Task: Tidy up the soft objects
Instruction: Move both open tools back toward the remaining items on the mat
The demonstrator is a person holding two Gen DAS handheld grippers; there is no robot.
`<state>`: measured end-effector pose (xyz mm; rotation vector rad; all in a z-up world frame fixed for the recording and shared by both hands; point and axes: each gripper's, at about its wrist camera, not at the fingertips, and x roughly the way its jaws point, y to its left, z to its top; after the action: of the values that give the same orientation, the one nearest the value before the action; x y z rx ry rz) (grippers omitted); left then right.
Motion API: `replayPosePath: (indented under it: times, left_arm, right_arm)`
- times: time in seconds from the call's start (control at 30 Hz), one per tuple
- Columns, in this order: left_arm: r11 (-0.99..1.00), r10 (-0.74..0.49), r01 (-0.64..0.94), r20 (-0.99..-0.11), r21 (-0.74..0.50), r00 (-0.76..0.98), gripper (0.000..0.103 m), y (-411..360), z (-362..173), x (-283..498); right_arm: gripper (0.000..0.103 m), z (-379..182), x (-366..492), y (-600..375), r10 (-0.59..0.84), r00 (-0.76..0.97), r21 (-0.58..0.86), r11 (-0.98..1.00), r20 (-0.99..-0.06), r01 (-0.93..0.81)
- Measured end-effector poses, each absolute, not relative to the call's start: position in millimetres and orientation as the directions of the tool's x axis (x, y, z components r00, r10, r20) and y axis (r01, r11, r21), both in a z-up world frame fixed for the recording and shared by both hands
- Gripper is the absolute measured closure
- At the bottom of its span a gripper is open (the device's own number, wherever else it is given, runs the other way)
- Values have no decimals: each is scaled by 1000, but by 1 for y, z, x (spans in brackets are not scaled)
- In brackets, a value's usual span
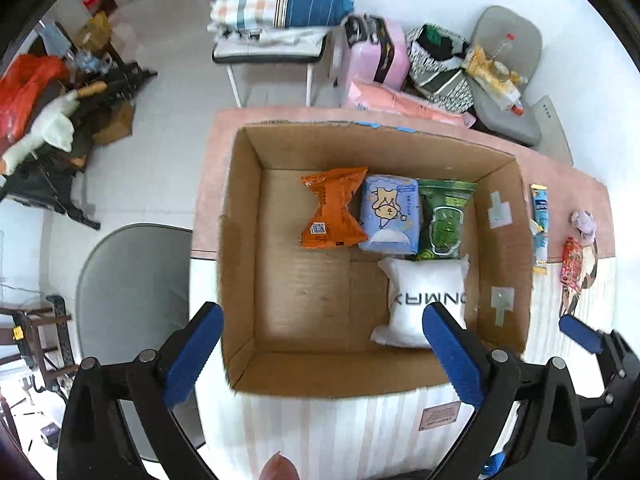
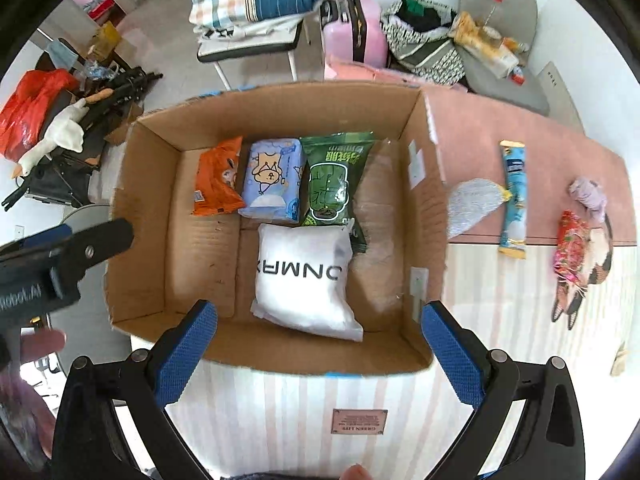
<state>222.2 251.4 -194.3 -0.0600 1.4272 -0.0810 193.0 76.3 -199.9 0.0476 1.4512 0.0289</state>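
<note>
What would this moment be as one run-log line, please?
left gripper: open, empty | right gripper: open, empty | box: four packs | table: blue sachet outside

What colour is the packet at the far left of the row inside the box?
Orange packet, clearest in the left wrist view.

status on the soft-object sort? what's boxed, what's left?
Done: orange packet, blue tissue pack, green pouch and white pouch lie in the cardboard box. In hand: nothing; left gripper and right gripper are open. Left on the table: blue stick pack, purple item, red packet.
</note>
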Motion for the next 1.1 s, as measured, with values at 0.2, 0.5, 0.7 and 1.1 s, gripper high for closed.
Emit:
replayPosePath:
  times: [0.2, 0.5, 0.7, 1.1]
  left_arm:
    - [995, -97, 22, -970, -95, 223, 1, 250, -157, 188]
    - [997, -80, 26, -955, -76, 287, 1, 241, -121, 159]
    - [999, -46, 17, -941, -43, 334, 0, 223, -108, 158]
    - [976, -65, 220, -961, -4, 269, 1, 60, -129, 202]
  right_arm:
    - [0, -162, 165, 75, 55, 187, 55, 998, -981, -4]
    - [0, -129, 136, 71, 81, 242, 77, 997, -967, -24]
    - [0, -117, 134, 49, 103, 284, 109, 994, -953, 4]
    - [0, -128, 160, -142, 70, 266, 133, 965, -961, 226]
